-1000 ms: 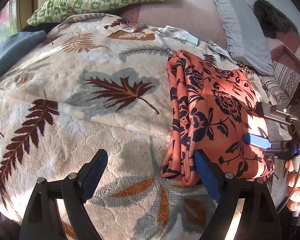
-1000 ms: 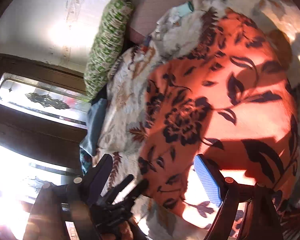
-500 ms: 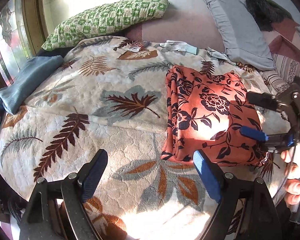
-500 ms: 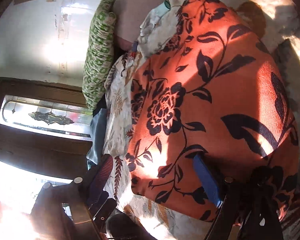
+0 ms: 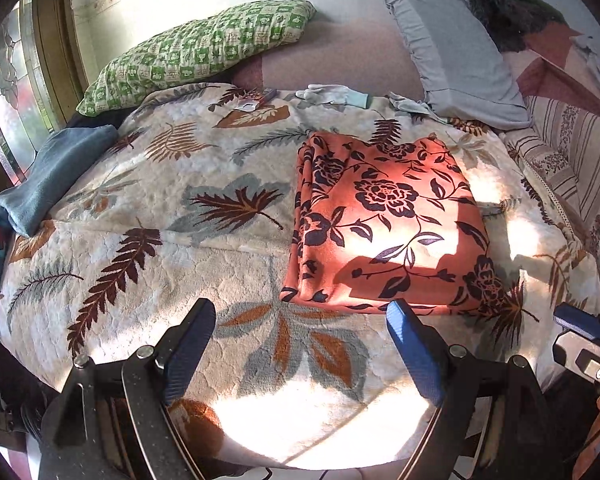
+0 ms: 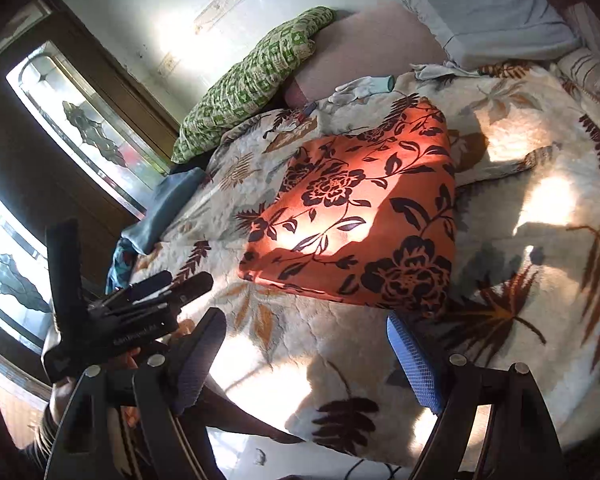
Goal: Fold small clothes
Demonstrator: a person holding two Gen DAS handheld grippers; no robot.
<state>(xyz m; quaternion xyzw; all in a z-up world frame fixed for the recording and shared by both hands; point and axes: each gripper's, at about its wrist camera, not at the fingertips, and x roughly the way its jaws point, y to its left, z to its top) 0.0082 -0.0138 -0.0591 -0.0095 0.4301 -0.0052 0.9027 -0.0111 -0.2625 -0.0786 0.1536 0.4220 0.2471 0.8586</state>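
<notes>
The folded cloth [image 5: 384, 224] lies flat on the bed's blanket [image 5: 148, 208], a little to the 2 o'clock side of the left view's centre. Its long axis runs from 6 toward 12 in that view, near edge close to the left hand-held gripper [image 5: 300, 354] and far edge toward the pillows. In the right view the cloth [image 6: 360, 216] sits at centre, its long axis tilted from about 7 to 1 o'clock.

It is an orange fabric printed with dark navy roses, leaves and trailing stems. It is folded into a rough rectangle several layers thick; the layered fold edges show along its 9 o'clock side in the left view. Sunlight falls across the middle, and a dark shadow crosses its near part.

No containers show in either view.

The left hand-held gripper stands wide, nothing between its blue pads, held above the blanket just short of the cloth's near edge. The right hand-held gripper [image 6: 306, 354] is also wide and empty, apart from the cloth, whose near corner lies at its 12 o'clock.

At 11 o'clock in the left view a green pillow [image 5: 196, 52] leans at the bed's head, a grey pillow [image 5: 452, 48] at 1 o'clock, and a blue cloth [image 5: 56, 172] at 9 o'clock.
</notes>
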